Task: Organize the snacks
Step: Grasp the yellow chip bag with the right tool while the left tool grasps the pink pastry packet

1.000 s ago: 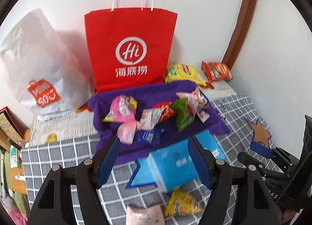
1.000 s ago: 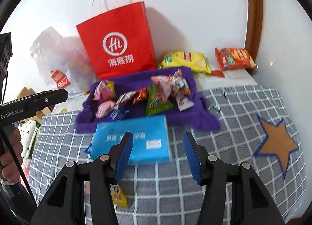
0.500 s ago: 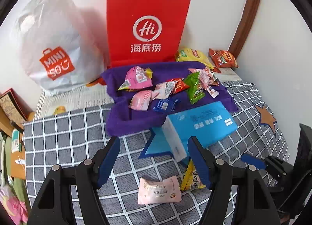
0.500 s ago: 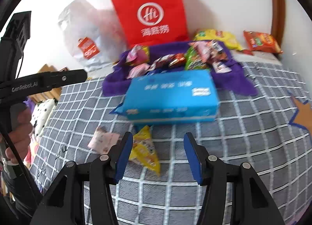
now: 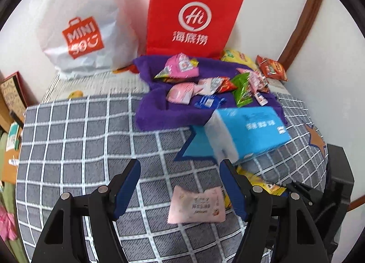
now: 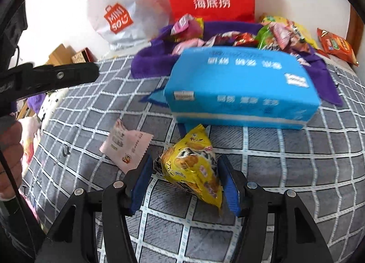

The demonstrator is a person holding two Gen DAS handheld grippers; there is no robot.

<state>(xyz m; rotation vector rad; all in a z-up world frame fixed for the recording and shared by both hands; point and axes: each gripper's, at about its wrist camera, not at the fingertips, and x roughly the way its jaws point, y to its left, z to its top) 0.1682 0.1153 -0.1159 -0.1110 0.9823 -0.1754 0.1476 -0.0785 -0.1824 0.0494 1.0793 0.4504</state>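
The yellow snack packet (image 6: 191,167) lies on the grey checked bedspread (image 6: 285,171) between the right gripper (image 6: 186,181)'s jaws, which have just been opening and stand apart without pressing it, while a pale pink sachet (image 5: 196,204) lies just beside it under the left gripper (image 5: 180,185), whose jaws are wide and empty. Directly behind, a blue tissue pack (image 6: 241,89) blocks part of the purple cloth (image 5: 157,112) heaped with snacks. Against the wall stand a red "Hi" paper bag (image 5: 194,14) and a white "MINISO" bag (image 5: 84,23); only the right wrist view shows a hand (image 6: 10,155).
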